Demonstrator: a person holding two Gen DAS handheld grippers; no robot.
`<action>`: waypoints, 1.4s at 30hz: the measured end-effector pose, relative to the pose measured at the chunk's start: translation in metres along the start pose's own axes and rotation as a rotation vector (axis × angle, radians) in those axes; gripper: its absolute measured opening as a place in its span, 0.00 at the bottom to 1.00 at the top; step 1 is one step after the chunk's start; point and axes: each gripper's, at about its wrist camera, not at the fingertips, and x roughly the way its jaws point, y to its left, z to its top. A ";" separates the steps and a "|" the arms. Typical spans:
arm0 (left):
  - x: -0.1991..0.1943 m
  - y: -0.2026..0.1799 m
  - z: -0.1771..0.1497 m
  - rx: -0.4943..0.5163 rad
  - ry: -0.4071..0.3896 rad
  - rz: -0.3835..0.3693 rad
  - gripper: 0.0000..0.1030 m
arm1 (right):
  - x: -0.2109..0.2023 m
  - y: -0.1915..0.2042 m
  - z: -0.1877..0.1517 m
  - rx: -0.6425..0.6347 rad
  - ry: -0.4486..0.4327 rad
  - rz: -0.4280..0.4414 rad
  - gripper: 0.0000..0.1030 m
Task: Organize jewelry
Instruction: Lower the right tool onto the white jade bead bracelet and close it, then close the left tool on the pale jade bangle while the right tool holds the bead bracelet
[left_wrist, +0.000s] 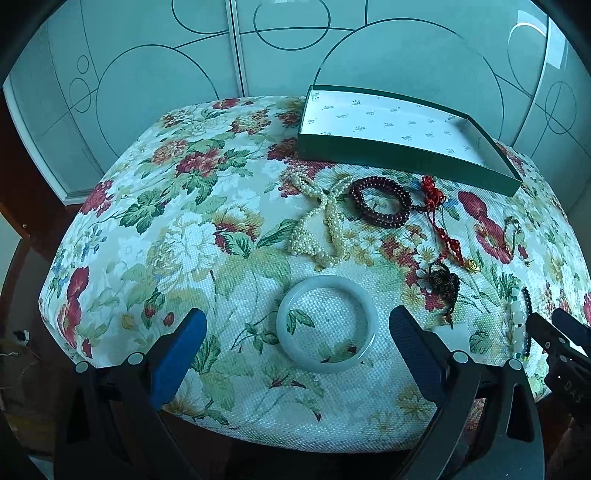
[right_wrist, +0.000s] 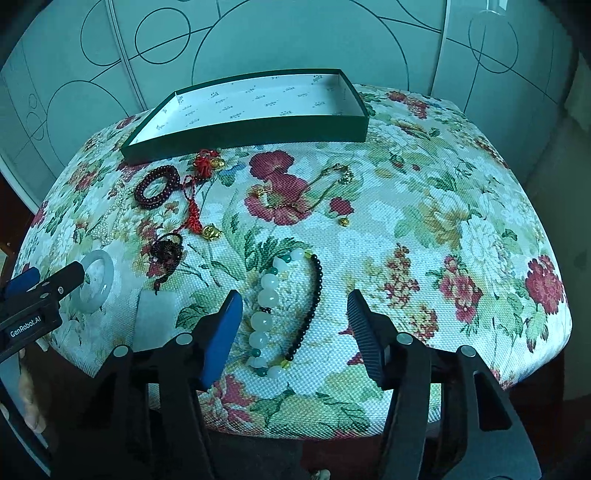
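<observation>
A pale jade bangle (left_wrist: 327, 323) lies flat on the floral cushion (left_wrist: 184, 221), between the wide-open fingers of my left gripper (left_wrist: 297, 332). A bracelet of white and black beads (right_wrist: 286, 306) lies between the open fingers of my right gripper (right_wrist: 295, 325). Farther back lie a pearl necklace (left_wrist: 321, 218), a dark red bead bracelet (left_wrist: 380, 201), a red knotted cord with gold charms (left_wrist: 441, 225), a dark tangled piece (left_wrist: 443, 282) and a thin gold chain (right_wrist: 314, 188). A shallow green box (left_wrist: 402, 157) with a white lining stands open and empty at the back.
The cushion (right_wrist: 443, 221) drops off at its front and side edges. Frosted panels (left_wrist: 166, 74) with circle lines stand behind it. A small white card (right_wrist: 155, 306) lies left of the beaded bracelet. The left gripper shows at the left edge of the right wrist view (right_wrist: 40, 291).
</observation>
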 end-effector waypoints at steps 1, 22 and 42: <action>0.000 0.000 0.000 0.000 0.002 -0.002 0.95 | 0.002 0.002 0.000 -0.003 0.003 0.003 0.51; 0.012 0.004 -0.003 -0.008 0.039 -0.032 0.95 | 0.021 0.002 -0.002 -0.042 -0.022 -0.035 0.13; 0.034 -0.012 -0.006 0.027 0.048 -0.041 0.96 | 0.019 -0.037 0.006 0.053 -0.037 -0.012 0.13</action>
